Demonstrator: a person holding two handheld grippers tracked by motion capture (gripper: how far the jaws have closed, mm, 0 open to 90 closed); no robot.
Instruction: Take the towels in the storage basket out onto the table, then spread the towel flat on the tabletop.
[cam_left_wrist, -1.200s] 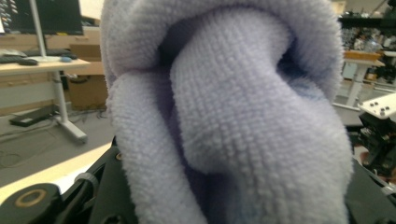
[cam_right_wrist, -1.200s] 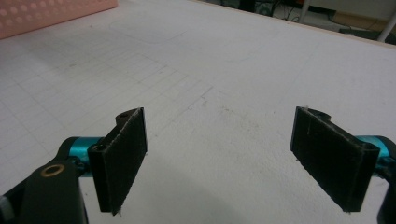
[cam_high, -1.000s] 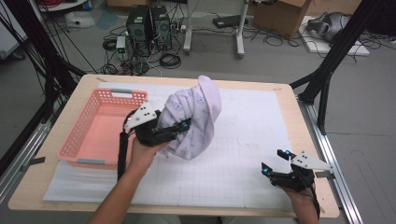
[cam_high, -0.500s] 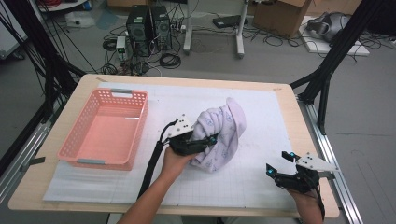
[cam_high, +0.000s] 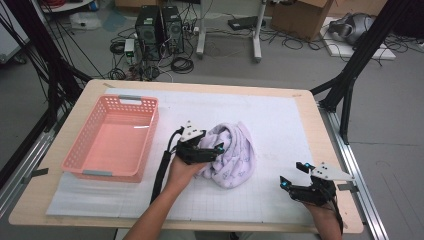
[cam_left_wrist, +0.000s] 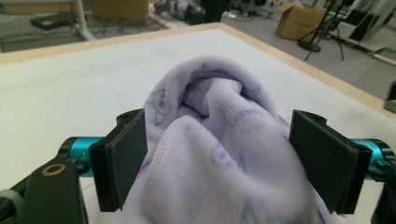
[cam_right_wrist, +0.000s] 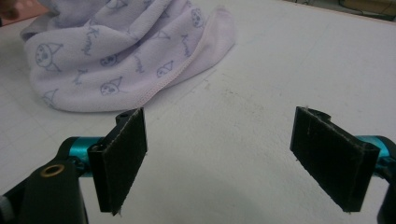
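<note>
Two risks are here for you. At the left, your left gripper (cam_high: 212, 150) has just been opening; its jaws stand released, the lilac towel (cam_high: 232, 157) bunched between the pads (cam_left_wrist: 123, 161), on the white mat (cam_high: 280, 120). Pull back carelessly and a fold may catch and drag. At the right, your right gripper (cam_high: 295, 175) is spread open, holding nothing, the towel beyond its fingertips; reaching low may push it.

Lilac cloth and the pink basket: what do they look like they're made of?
Lilac cloth: soft knit or terry-like fabric, matte, judging by fine ribbing, stitched hem, printed cartoon faces and limp bunching on the mat.
Pink basket: probably moulded plastic, slightly glossy, with rigid walls pierced by regular rows of holes.
</note>
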